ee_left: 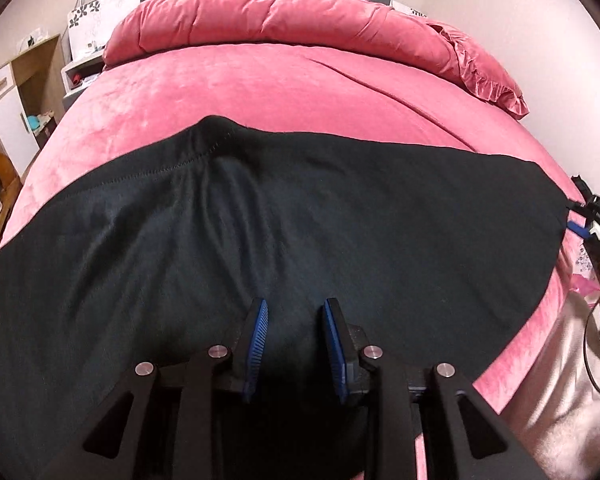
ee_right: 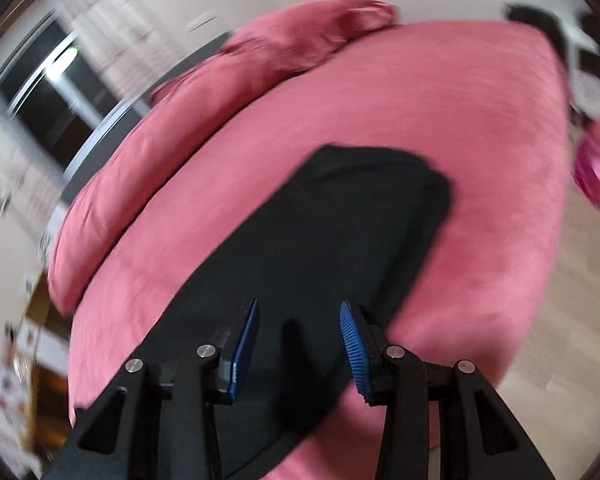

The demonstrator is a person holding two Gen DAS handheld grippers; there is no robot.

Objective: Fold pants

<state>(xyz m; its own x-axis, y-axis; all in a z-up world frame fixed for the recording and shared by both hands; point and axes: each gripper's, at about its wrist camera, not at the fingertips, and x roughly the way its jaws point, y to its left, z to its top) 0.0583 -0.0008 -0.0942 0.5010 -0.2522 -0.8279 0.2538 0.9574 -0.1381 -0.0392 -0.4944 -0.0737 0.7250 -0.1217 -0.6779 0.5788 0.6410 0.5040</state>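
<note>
Pants [ee_left: 260, 220]: black matt knit cloth, soft creases, stitched seam upper left of frame. Bed cover [ee_left: 240, 88]: pink velvety cloth w/ slight sheen; duvet [ee_left: 280, 16] same plush stuff. Left gripper [ee_left: 295, 340]: matt black plastic, ribbed blue pads [ee_left: 260, 328], shiny metal pins. Floor [ee_right: 560, 300], right of frame: pale wood, smooth.

Bed [ee_left: 260, 92] in pink velvety cover carries black pants [ee_left: 260, 220] spread flat across it, rolled pink duvet [ee_left: 268, 16] along far end.
</note>
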